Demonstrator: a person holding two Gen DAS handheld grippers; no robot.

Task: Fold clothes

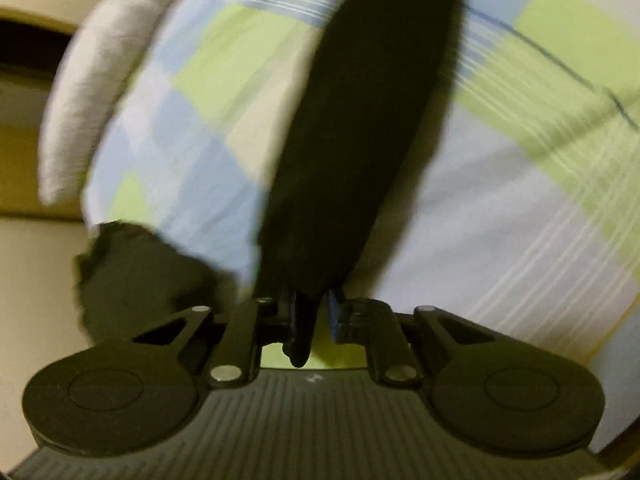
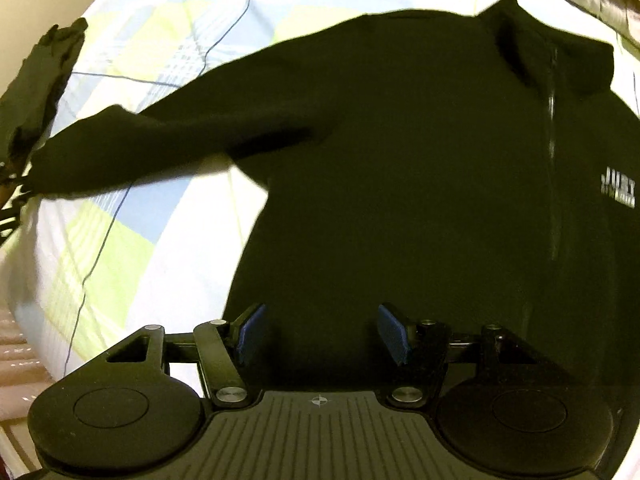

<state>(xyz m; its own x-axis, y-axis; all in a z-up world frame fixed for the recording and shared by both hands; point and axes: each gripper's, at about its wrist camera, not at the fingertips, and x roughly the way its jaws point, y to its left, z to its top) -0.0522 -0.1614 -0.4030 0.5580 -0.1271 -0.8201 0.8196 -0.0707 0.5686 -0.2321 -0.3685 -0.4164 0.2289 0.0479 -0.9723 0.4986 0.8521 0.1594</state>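
A black zip-up jacket (image 2: 400, 160) with a collar and white chest lettering lies front up on a checked bed sheet (image 2: 140, 60). Its sleeve (image 2: 160, 140) stretches out to the left. In the left wrist view my left gripper (image 1: 312, 320) is shut on the end of that black sleeve (image 1: 352, 140), which runs away from the jaws over the sheet (image 1: 500, 200). My right gripper (image 2: 320, 332) is open and empty, low over the jacket's hem area, blue pads (image 2: 250, 332) wide apart.
A white pillow or folded blanket (image 1: 88, 92) lies at the bed's left edge. A dark crumpled cloth (image 1: 132, 276) sits near the left gripper; a dark garment (image 2: 40, 80) shows at far left in the right wrist view.
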